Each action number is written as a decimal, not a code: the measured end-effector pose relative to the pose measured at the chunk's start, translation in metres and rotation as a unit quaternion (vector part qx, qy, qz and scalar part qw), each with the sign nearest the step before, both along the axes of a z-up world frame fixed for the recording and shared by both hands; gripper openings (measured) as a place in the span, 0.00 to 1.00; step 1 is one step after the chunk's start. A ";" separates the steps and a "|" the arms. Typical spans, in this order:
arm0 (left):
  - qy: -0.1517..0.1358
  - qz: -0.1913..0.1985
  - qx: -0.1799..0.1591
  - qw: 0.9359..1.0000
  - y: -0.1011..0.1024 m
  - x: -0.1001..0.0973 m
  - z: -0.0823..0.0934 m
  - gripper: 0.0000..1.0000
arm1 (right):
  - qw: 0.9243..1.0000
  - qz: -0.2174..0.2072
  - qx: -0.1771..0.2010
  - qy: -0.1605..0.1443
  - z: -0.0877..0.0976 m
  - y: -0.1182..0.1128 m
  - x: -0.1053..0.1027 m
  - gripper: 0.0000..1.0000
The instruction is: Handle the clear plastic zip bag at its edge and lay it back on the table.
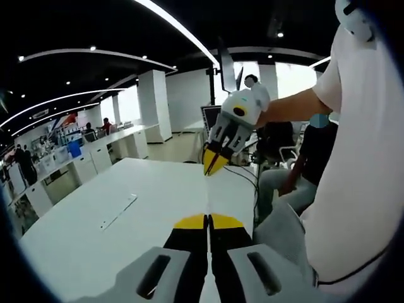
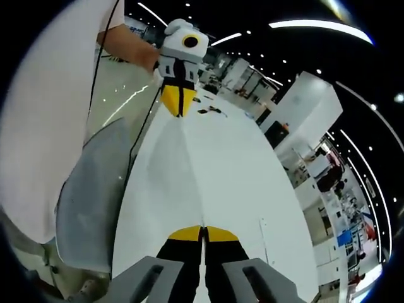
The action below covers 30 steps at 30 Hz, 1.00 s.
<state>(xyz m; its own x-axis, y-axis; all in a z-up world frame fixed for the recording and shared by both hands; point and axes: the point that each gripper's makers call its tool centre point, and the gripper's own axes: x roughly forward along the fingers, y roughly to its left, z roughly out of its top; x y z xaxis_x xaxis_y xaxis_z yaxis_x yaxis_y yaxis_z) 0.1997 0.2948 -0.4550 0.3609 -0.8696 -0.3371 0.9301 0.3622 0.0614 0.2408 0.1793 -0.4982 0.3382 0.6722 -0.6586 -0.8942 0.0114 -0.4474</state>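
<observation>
left gripper view: my left tongs (image 1: 207, 222) rise from the bottom edge, jaws pressed together on the near edge of the clear plastic zip bag (image 1: 207, 196), seen edge-on as a thin line stretched taut above the white tabletop (image 1: 95, 240). at the far end of that line my right tongs (image 1: 214, 165) point down with yellow tips closed on the opposite edge; my bare forearm reaches in from the right, elbow bent, under a white sleeve. a pale flat strip (image 1: 118, 211) lies on the tabletop to the left. farther off, a seated person (image 1: 287, 177), white counters and pillars.

right gripper view: my right tongs (image 2: 203, 233) are closed on the bag (image 2: 189, 170), here showing its broad clear face as a faint sheen widening from the far tongs toward me. my left tongs (image 2: 178, 108) grip its far edge, tips pointing toward this camera, my hand behind them. small dark objects (image 2: 210, 111) lie on the tabletop (image 2: 252, 183) beyond, too small to identify.
</observation>
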 end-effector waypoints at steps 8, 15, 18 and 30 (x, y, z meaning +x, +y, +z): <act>-0.014 -0.010 0.014 1.000 -0.004 -0.004 -0.001 0.00 | 1.000 0.010 0.025 0.016 0.016 0.016 -0.010 0.09; -0.027 -0.020 0.016 0.999 -0.008 -0.008 0.002 0.00 | 0.997 0.039 0.062 0.038 0.032 0.051 -0.029 0.12; -0.030 -0.022 0.016 0.999 -0.009 -0.008 0.004 0.00 | 0.995 0.054 0.076 0.047 0.036 0.065 -0.036 0.11; -0.045 -0.037 0.026 0.998 -0.015 -0.015 0.010 0.00 | 0.991 0.087 0.080 0.065 0.033 0.096 -0.051 0.09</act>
<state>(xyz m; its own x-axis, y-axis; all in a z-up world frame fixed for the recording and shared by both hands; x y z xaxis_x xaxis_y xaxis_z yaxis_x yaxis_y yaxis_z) 0.1847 0.2794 -0.4454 0.3278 -0.8768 -0.3518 0.9438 0.2874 0.1632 0.1899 0.2751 -0.4651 0.1265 0.8125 -0.5690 -0.9391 -0.0867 -0.3325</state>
